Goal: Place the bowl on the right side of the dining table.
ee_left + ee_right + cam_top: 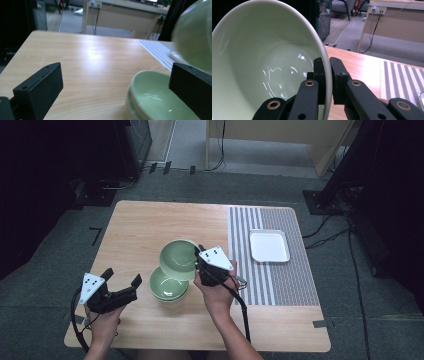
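My right gripper (201, 257) is shut on the rim of a pale green bowl (178, 259), holding it tilted in the air above the table. In the right gripper view the bowl (262, 70) is pinched at its rim between the two jaws of the gripper (327, 75). Below it a stack of green bowls (169, 286) rests on the wooden table (150, 225). My left gripper (122, 277) stands open left of the stack. In the left gripper view the stack (155, 97) lies by the right jaw, with the lifted bowl (195, 32) above.
A white square tray (269, 245) sits on a striped grey placemat (295, 275) on the right side of the table. Cables and dark equipment stands line the floor around the table. A wooden desk stands beyond the far edge.
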